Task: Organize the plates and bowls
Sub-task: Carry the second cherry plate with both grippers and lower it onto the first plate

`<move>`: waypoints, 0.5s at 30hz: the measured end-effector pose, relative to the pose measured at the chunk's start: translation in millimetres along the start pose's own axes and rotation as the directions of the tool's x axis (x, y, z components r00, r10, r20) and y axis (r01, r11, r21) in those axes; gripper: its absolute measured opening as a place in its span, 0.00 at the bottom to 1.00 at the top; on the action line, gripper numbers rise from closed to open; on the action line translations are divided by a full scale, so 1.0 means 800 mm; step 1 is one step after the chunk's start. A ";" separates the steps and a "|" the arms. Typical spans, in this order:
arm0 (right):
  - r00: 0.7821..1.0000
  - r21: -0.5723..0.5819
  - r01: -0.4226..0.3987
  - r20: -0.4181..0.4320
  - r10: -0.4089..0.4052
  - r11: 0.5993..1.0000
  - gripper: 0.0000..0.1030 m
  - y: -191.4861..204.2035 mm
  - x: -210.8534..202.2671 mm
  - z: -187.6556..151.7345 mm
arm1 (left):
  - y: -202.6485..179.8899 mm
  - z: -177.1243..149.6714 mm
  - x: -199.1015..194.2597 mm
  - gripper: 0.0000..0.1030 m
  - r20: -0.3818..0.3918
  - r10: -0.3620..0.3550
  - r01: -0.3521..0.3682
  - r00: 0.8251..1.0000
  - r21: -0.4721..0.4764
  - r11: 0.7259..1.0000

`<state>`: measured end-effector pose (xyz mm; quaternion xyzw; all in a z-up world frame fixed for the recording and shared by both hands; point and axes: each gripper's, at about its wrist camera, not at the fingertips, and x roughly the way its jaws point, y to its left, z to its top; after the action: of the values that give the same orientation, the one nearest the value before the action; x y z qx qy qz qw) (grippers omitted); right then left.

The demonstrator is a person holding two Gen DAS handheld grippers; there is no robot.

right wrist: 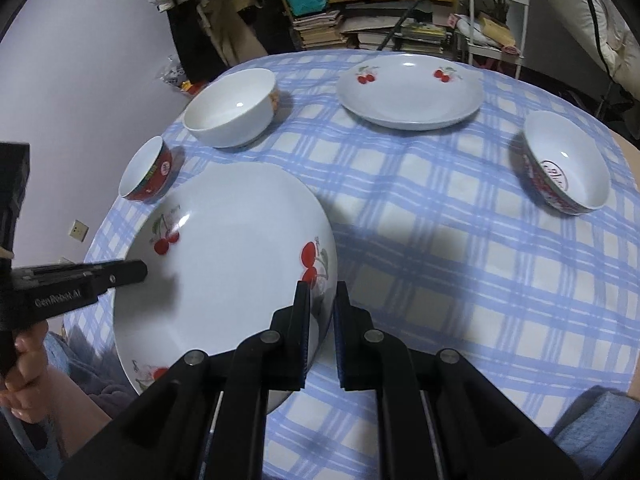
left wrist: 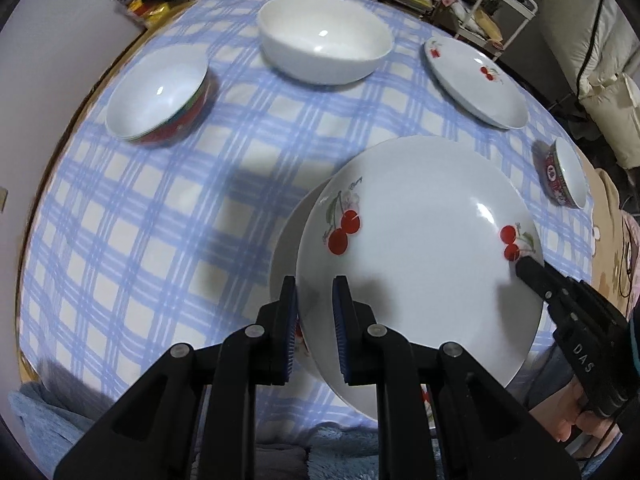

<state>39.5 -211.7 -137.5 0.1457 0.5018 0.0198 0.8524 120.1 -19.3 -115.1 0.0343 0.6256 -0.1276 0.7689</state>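
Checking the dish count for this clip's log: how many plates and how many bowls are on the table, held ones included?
Plates: 3 (lifted cherry plate, plate beneath it, far cherry plate)
Bowls: 3 (white bowl, left red bowl, right red bowl)
Total: 6

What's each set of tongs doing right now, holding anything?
Left tongs: shut on the near-left rim of the cherry plate.
Right tongs: shut on the same plate's right rim.
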 end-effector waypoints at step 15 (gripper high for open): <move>1.000 -0.072 -0.001 0.003 0.001 0.997 0.12 0.010 0.031 -0.005 | 0.006 0.000 0.044 0.16 -0.044 0.075 -0.075 0.996 -0.002 0.997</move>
<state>49.0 -199.1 -158.1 0.1152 0.4992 0.0379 0.8579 127.6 -20.1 -149.5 0.0593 0.6407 -0.0966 0.7594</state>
